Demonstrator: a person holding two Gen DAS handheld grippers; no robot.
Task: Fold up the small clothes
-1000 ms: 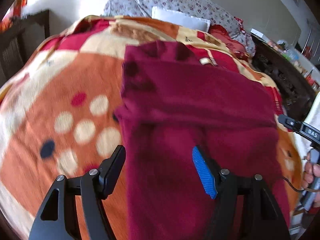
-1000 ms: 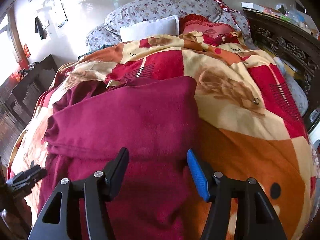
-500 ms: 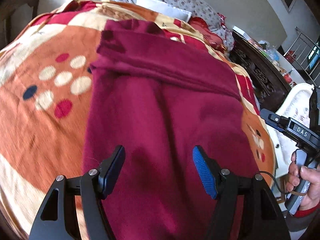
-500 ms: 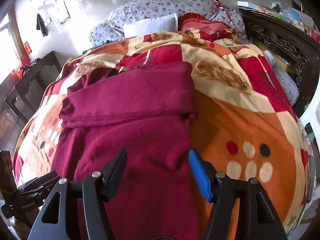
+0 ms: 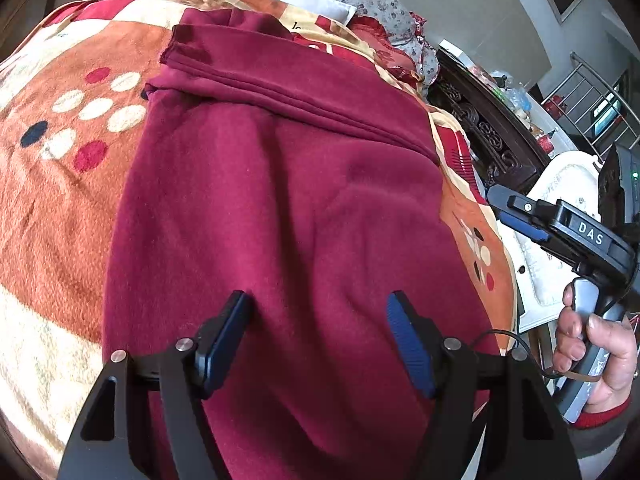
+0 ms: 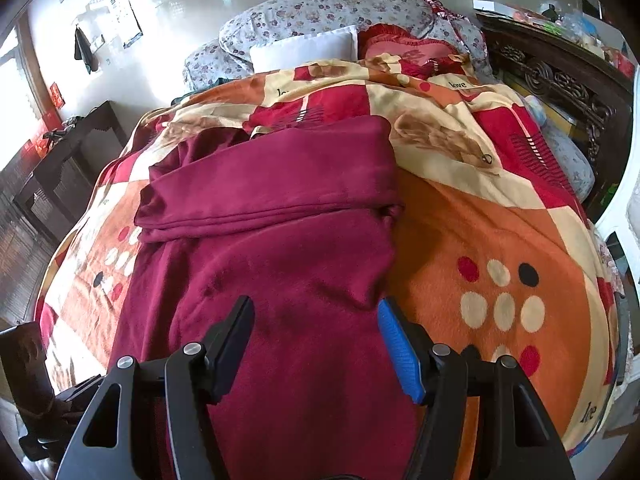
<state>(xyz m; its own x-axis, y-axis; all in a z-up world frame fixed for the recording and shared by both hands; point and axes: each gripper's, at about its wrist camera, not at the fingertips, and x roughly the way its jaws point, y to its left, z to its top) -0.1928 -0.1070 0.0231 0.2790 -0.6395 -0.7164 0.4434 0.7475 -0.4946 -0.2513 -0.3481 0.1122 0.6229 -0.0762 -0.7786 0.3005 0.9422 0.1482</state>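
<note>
A maroon garment (image 5: 280, 208) is lying across a patterned blanket (image 5: 52, 208) on a bed, its far end already folded over into a thick band. Both claws are hovering above its near half, having drawn back toward the near edge within the last second, so more cloth is now stretching ahead of them. The left gripper (image 5: 316, 332) is standing spread and empty, maroon fabric directly beneath; the right gripper (image 6: 314, 334) is likewise spread, holding nothing, the garment's right edge just under its blue pad. The next fold is likely starting from this near hem.
</note>
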